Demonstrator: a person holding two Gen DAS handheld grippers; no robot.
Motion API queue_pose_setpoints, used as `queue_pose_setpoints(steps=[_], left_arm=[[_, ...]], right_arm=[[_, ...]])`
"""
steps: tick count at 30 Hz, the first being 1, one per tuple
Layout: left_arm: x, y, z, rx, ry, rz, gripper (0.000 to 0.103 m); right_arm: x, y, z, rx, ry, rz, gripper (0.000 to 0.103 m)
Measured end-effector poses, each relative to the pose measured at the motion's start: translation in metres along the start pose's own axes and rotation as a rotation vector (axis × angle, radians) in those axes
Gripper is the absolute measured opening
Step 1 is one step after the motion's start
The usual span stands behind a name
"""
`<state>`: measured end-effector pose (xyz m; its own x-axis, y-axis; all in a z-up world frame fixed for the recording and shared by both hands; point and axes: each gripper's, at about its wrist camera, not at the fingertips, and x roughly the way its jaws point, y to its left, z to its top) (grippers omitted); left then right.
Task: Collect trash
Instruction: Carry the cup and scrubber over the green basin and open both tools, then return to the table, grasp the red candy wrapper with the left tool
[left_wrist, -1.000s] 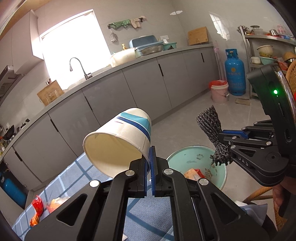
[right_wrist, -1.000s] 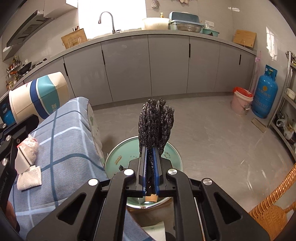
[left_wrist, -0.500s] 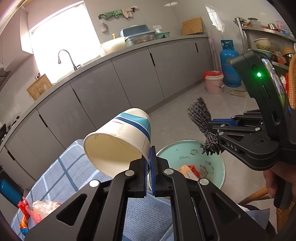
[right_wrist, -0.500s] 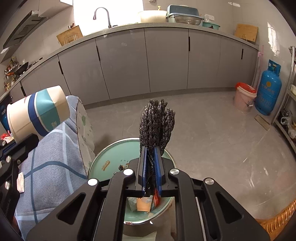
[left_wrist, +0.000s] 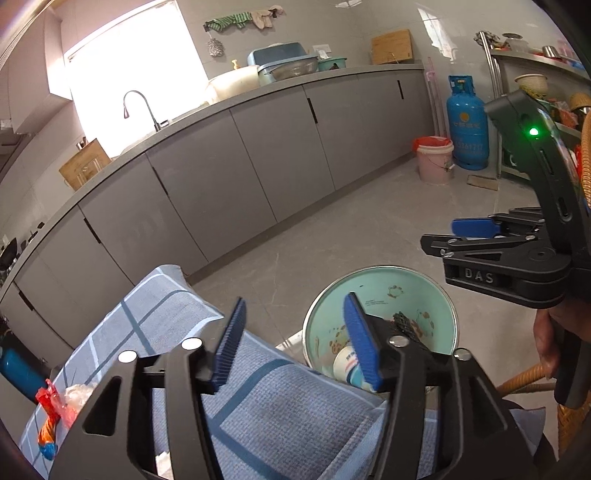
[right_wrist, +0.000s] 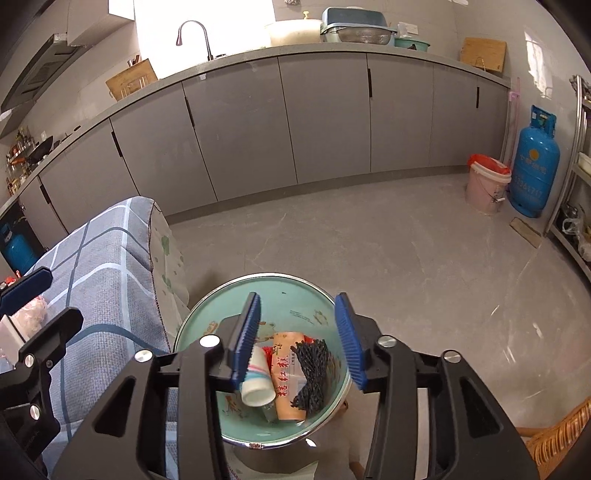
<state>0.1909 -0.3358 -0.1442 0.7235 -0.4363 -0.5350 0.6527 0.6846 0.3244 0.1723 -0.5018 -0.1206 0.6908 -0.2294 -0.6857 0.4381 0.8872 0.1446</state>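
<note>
Both tools, left (left_wrist: 295, 343) and right (right_wrist: 297, 334), gape empty above the mint-green enamel basin (right_wrist: 207, 325); white-and-blue paper cup (right_wrist: 256, 382) and black knitted glove (right_wrist: 312, 373) apparently lie inside.

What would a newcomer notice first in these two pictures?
Probably the mint-green basin on the floor beside the blue checked cloth, holding a paper cup, an orange packet and a dark knitted rag. Above it, the right gripper and left gripper are open and empty.
</note>
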Motion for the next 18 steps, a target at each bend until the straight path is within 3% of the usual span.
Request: queue_pose_setpoints(steps=[7,18], left_arm=[[-0.024,0.02,-0.009,-0.039,0.006,0.035,0.065],[-0.078,0.062,-0.029,-0.11,-0.016,0.094,0.071]], right_arm=[[-0.021,0.01,-0.011,0.024,-0.006,0.014,0.055],[-0.052,0.072,-0.025,-0.04,-0.01,0.082,0.066]])
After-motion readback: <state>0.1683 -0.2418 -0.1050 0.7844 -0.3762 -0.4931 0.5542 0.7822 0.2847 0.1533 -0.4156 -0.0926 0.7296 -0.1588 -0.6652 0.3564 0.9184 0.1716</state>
